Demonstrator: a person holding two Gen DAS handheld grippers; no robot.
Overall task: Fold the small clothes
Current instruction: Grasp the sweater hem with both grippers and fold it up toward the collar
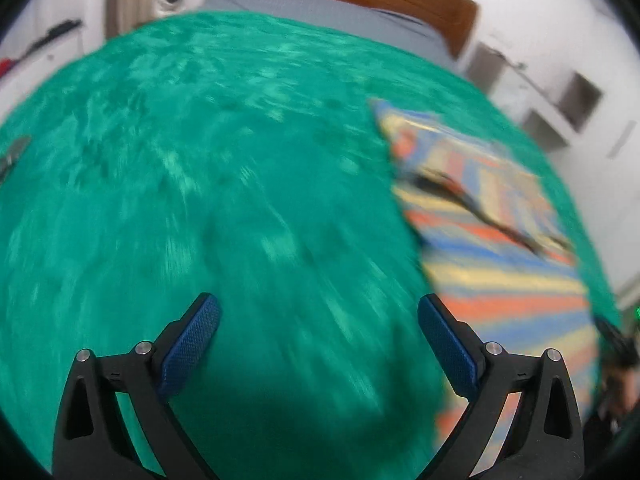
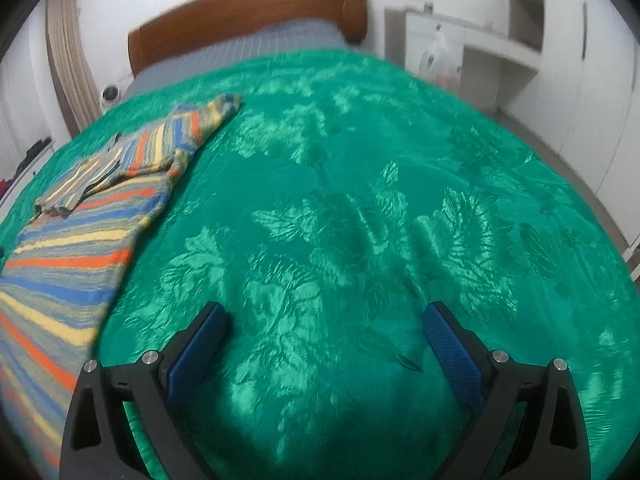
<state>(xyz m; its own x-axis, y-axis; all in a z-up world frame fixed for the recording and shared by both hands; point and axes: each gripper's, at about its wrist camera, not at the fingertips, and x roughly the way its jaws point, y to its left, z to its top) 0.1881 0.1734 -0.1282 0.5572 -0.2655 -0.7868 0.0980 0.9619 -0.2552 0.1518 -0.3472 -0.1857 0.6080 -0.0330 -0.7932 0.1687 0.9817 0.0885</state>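
Observation:
A small striped garment (image 1: 500,240) in blue, orange, yellow and grey lies flat on the green bedspread (image 1: 224,184), right of my left gripper (image 1: 318,312). It also shows in the right wrist view (image 2: 80,232), left of my right gripper (image 2: 326,320), with a sleeve folded over its upper part. Both grippers are open and empty, hovering over bare bedspread (image 2: 360,200). The left wrist view is motion-blurred.
A wooden headboard (image 2: 248,12) and a grey sheet (image 2: 240,52) lie at the bed's far end. White cabinets with shelves (image 2: 500,40) stand to the right. A curtain (image 2: 68,64) hangs at the far left.

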